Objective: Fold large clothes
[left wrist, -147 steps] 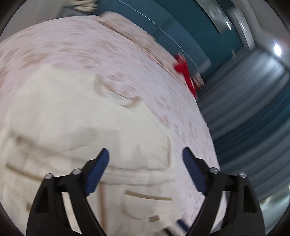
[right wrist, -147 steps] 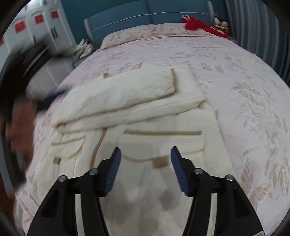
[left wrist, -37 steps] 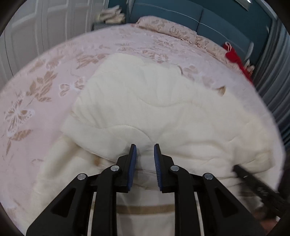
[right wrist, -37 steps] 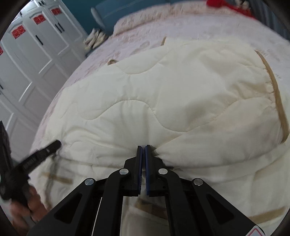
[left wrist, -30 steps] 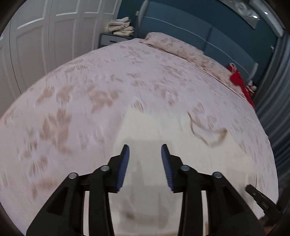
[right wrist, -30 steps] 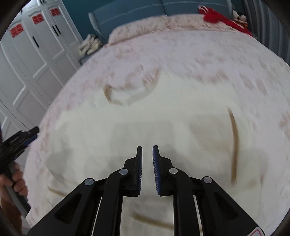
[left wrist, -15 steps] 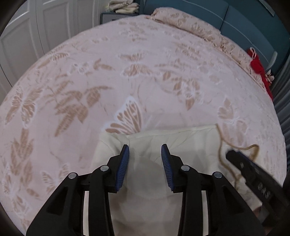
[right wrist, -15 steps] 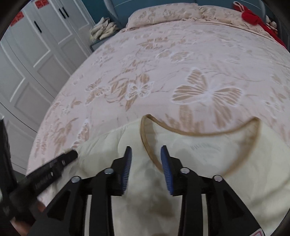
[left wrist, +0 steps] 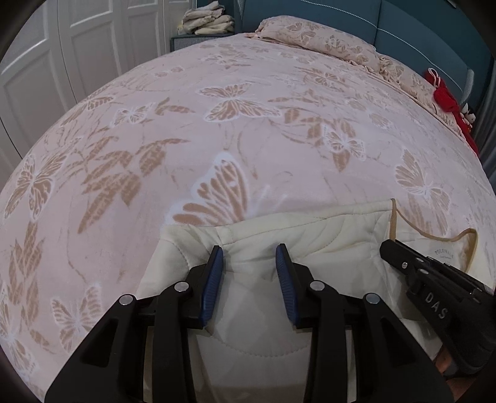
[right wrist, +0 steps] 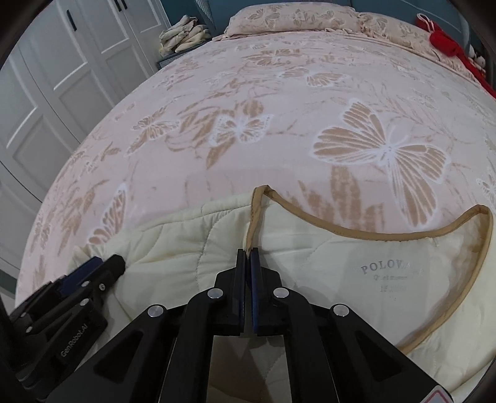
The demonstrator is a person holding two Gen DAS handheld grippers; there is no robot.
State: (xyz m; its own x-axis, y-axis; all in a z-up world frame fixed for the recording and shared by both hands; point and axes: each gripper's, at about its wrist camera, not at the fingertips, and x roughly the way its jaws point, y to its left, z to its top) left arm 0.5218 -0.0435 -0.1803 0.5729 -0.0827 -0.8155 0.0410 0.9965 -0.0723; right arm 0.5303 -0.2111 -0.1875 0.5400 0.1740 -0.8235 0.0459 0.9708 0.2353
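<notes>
Right gripper (right wrist: 247,251) fingers just closed, pinching the jacket's (right wrist: 192,245) tan trim.

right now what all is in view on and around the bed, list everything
quilted jacket: one, cream with tan trim, near end of the bed
bedspread: one, pink with tan butterflies, covering the bed
pillows: pink, at the headboard
red cloth: one, far right corner of the bed
folded clothes: cream pile on the nightstand
wardrobe doors: white, left
left gripper: black, blue pads, open over the jacket
right gripper: black, shut on the tan collar trim
</notes>
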